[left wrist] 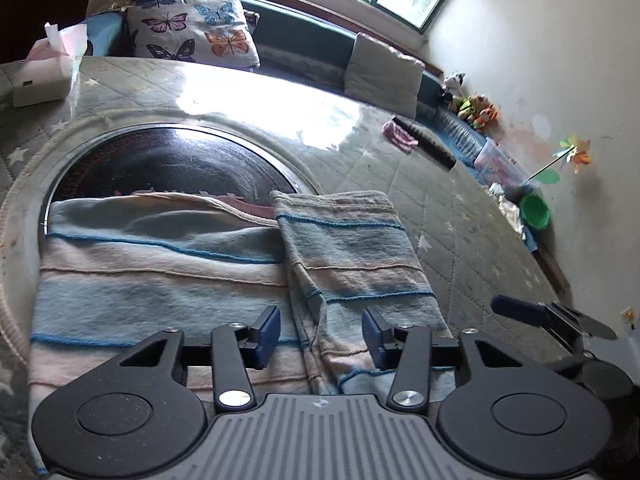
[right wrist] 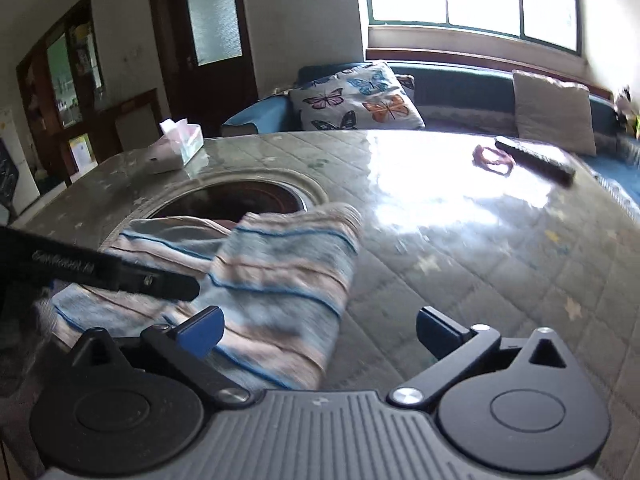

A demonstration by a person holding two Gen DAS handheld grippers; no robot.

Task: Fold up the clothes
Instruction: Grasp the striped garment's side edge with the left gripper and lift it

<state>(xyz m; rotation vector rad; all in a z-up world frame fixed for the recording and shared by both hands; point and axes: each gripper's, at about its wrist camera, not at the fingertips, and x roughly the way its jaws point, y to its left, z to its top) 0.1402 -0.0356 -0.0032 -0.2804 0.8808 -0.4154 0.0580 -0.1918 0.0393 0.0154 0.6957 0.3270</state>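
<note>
One striped garment (left wrist: 160, 280), near edge cut off, collar partly hidden.

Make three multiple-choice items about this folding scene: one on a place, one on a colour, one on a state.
1. Where does the striped towel lie?
A. on the sofa
B. partly over the round dark plate in the table
C. on the floor

2. What colour is the bowl by the wall?
A. green
B. red
C. white

3. How do the right gripper fingers stand?
A. shut on the towel
B. shut, empty
C. wide apart

Answers: 1 B, its far edge covers the plate. 2 A, bright green. 3 C, a wide gap, nothing pinched.
</note>
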